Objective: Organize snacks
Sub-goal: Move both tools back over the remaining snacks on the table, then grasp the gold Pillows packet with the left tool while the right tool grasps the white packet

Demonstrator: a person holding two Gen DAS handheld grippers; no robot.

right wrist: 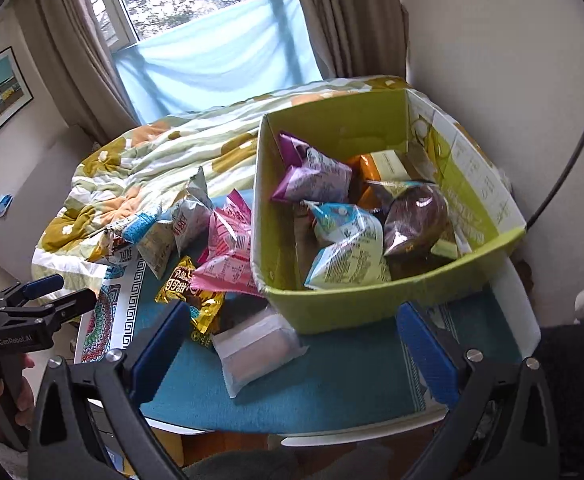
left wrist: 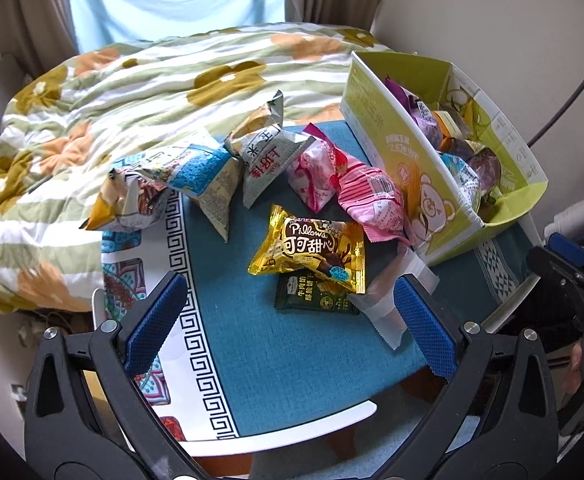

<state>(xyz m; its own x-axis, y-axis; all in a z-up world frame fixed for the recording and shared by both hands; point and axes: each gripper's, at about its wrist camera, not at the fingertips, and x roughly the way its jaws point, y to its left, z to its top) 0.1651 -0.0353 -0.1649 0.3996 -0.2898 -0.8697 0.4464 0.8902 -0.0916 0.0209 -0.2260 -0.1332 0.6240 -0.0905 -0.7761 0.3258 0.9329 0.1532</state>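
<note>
So we've got both grippers up over the table with nothing in them. Our left gripper (left wrist: pixel 288 320) has its blue pads spread wide, hanging above the bare teal cloth (left wrist: pixel 284 368) near the front edge. The right gripper (right wrist: pixel 292 344) is spread wide too, sitting in front of the green box (right wrist: pixel 331 308).

The green box is at the right side of the tabletop, up against the wall, and it's already got a bunch of snacks in it: a purple packet (right wrist: pixel 311 176), a light blue and white one (right wrist: pixel 347 256), a dark brownish one (right wrist: pixel 415 216) and something orange behind them that we can't really make out.

The loose snacks are piled left of the box. The gold Pillows packet (left wrist: pixel 311 248) lies toward the middle of the cloth, on top of a dark green packet (left wrist: pixel 315 300). A clear-wrapped pinkish bar (right wrist: pixel 252 348) sits just beside those, closest to the front edge, right by the box's front corner. 2 pink packets (left wrist: pixel 343 184) lean against the box's left wall. Further back, a grey packet (left wrist: pixel 264 160), a blue and white one (left wrist: pixel 196 176) and an orange-tipped one (left wrist: pixel 124 200) line the back-left edge, touching the flowery quilt (left wrist: pixel 92 120).
</note>
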